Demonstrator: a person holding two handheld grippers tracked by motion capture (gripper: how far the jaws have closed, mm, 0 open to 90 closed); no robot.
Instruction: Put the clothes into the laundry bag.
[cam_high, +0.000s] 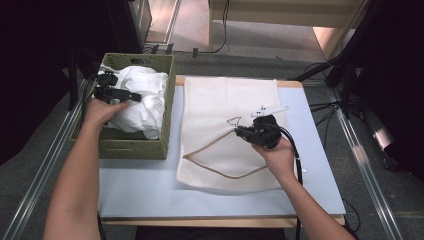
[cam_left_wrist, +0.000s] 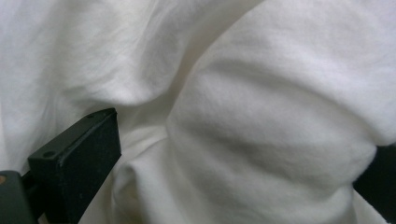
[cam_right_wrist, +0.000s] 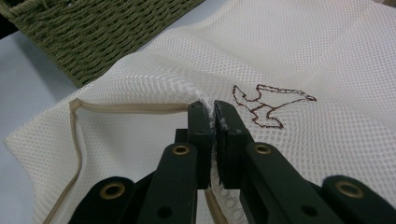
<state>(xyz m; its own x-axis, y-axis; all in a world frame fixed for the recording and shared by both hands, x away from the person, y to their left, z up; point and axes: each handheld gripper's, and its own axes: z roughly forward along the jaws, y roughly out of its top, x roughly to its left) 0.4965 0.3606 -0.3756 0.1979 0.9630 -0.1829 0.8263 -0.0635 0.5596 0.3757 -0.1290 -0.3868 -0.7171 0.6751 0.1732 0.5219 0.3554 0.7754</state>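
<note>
One pale blue tabletop (cam_high: 140, 190) carries everything. On its right half lies a cream mesh laundry bag (cam_high: 220, 107), flat, with a tan zipper edge and a small stitched bird. At the left sits a green woven basket (cam_high: 135, 147) filled with a crumpled white cloth (cam_high: 145, 97). The right claw (cam_right_wrist: 213, 108) is pinched tight on a fold of the mesh beside the zipper. The left claw (cam_high: 131, 96) stands wide over the cloth, which bulges between its jaws.

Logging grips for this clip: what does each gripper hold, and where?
Right gripper: white mesh laundry bag, pinched at its zipper edge. Left gripper: open around crumpled white cloth, holding nothing.
</note>
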